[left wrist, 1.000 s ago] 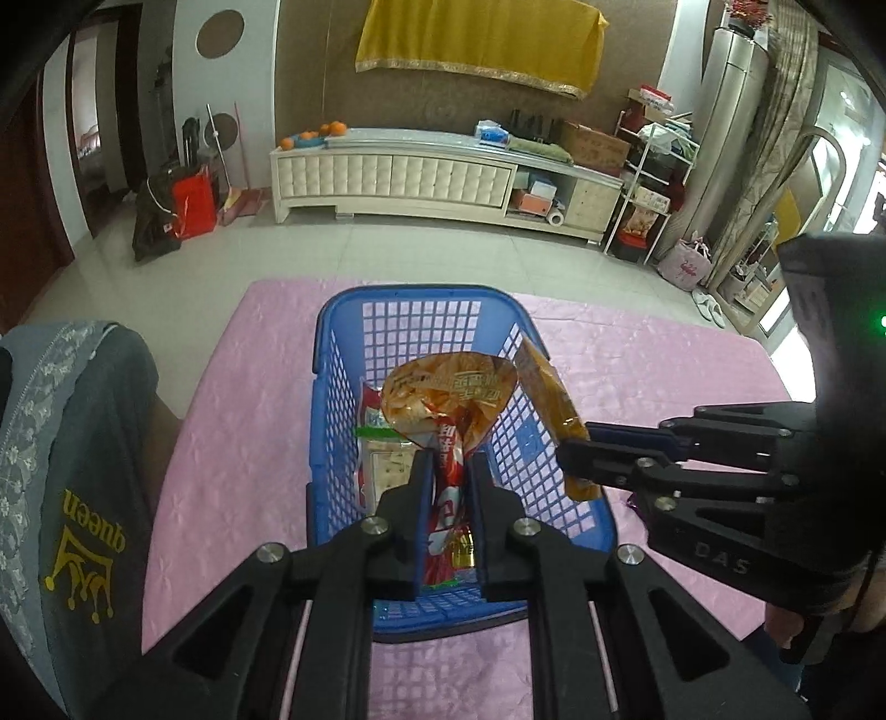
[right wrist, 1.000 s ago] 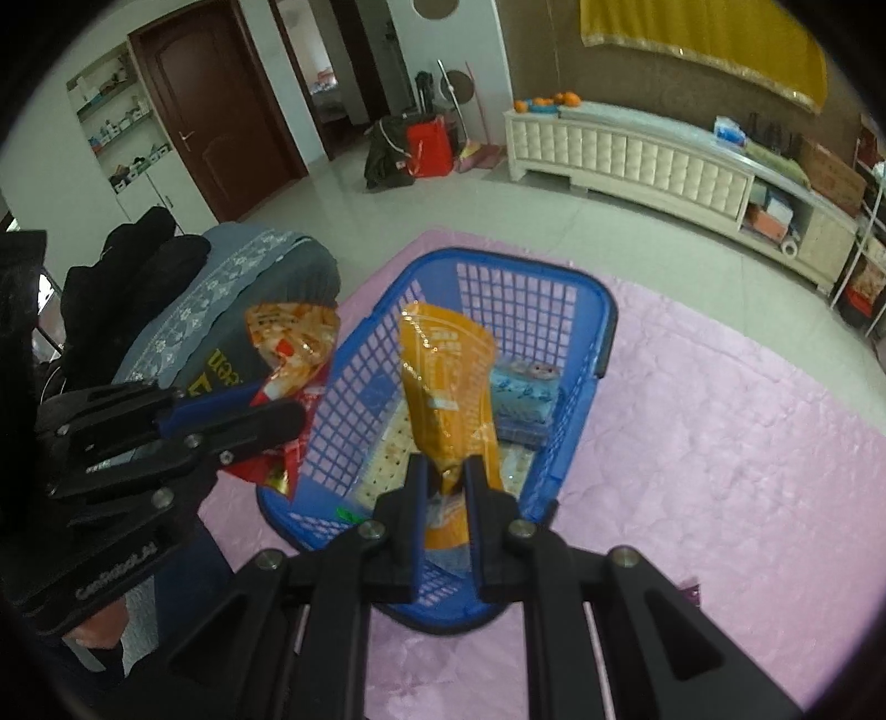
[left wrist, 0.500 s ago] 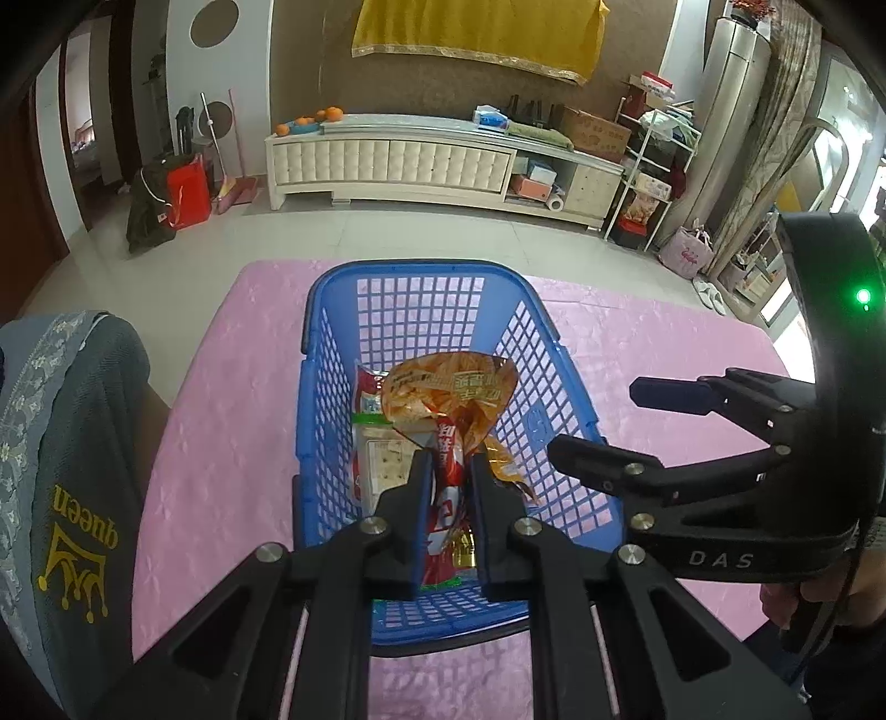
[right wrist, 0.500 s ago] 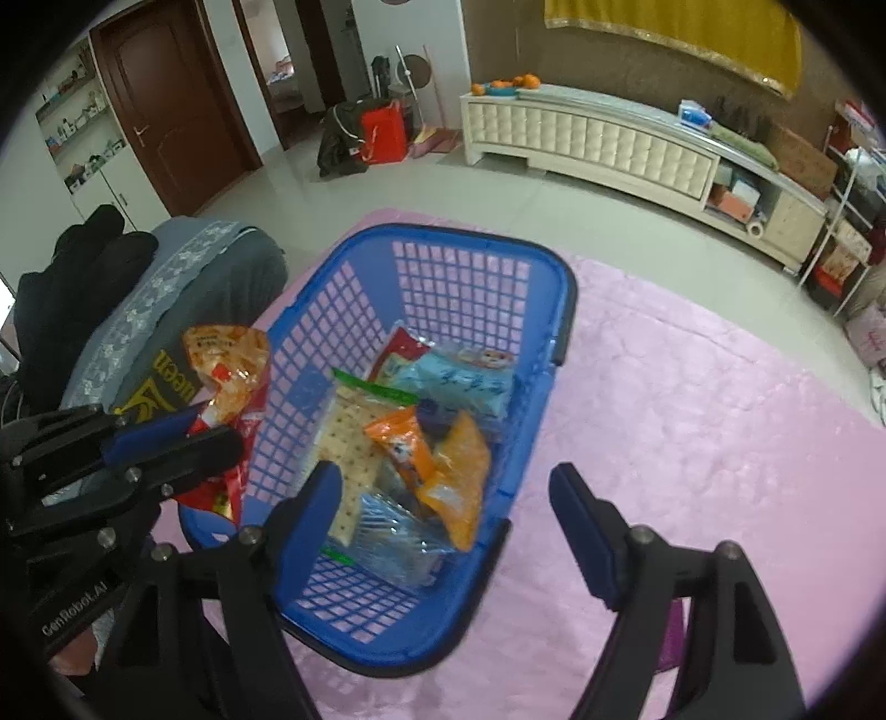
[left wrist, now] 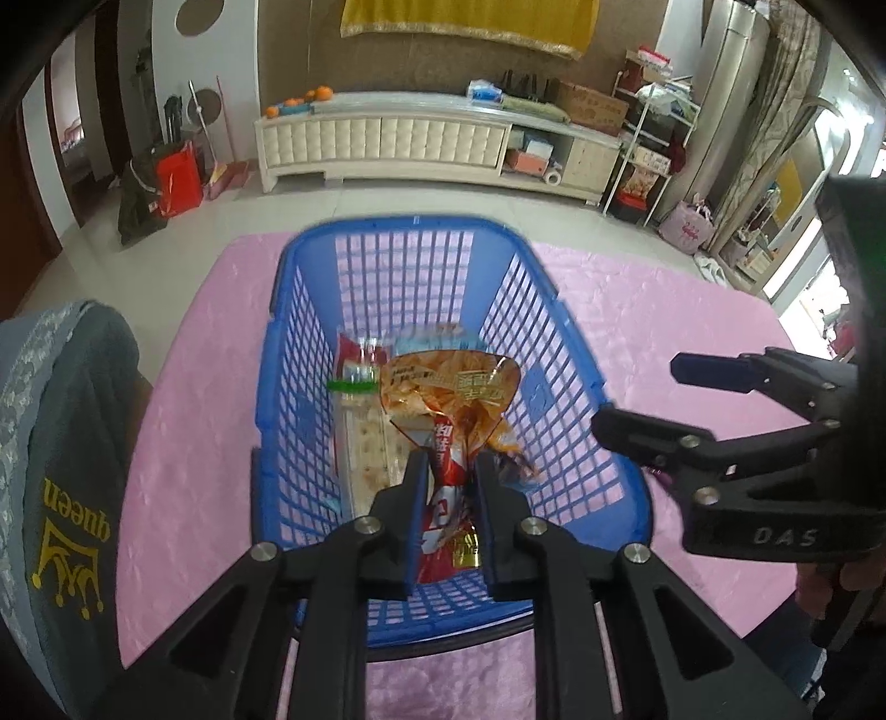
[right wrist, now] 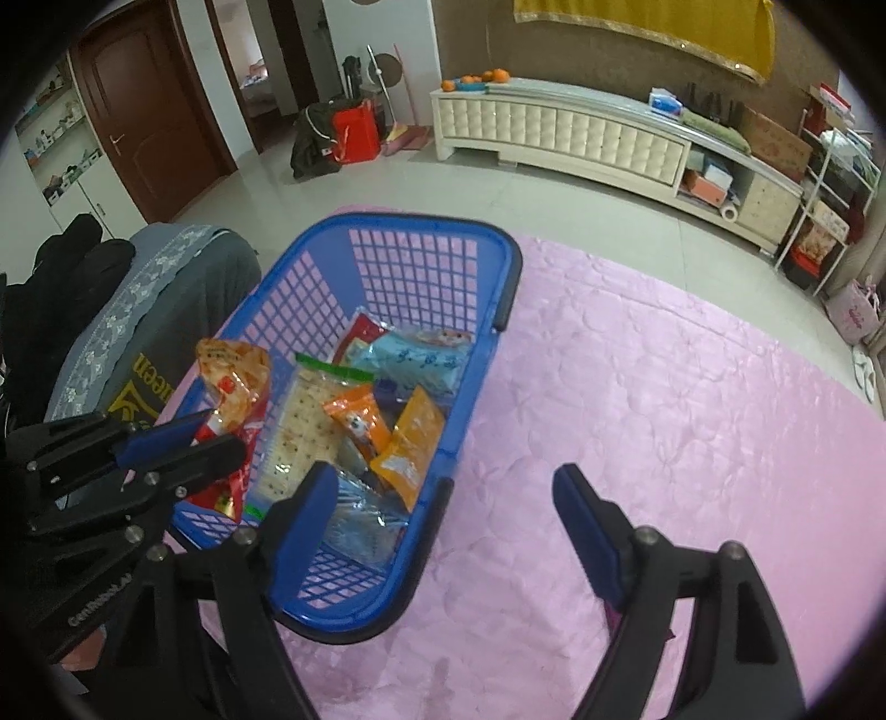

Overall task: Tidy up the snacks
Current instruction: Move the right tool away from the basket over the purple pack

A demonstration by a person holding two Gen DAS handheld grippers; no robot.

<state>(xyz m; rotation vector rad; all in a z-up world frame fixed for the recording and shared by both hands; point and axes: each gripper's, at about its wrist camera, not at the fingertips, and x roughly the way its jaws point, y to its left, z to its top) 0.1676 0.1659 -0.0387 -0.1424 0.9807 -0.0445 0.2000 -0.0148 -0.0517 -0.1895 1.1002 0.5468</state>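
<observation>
a home living room, clearly: a long white tufted tv cabinet [left wrist: 437,141] runs along the wall with oranges [right wrist: 482,77] on top, a yellow cloth [left wrist: 465,22] hangs above, tiled floor [right wrist: 443,183] spreads out, and a dark wooden door [right wrist: 149,122] leads off.

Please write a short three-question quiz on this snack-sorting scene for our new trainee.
1. True or false: the right gripper grips an orange packet.
2. What does the left gripper clamp?
A. red-and-orange crinkled snack bag
B. pale cracker packet
C. light-blue packet
3. Fill in: the blue plastic mesh basket stands on a ____ cloth.

Key: 1 false, its jaws have just been opening and nothing is between them; 2 A; 3 pink.
</observation>
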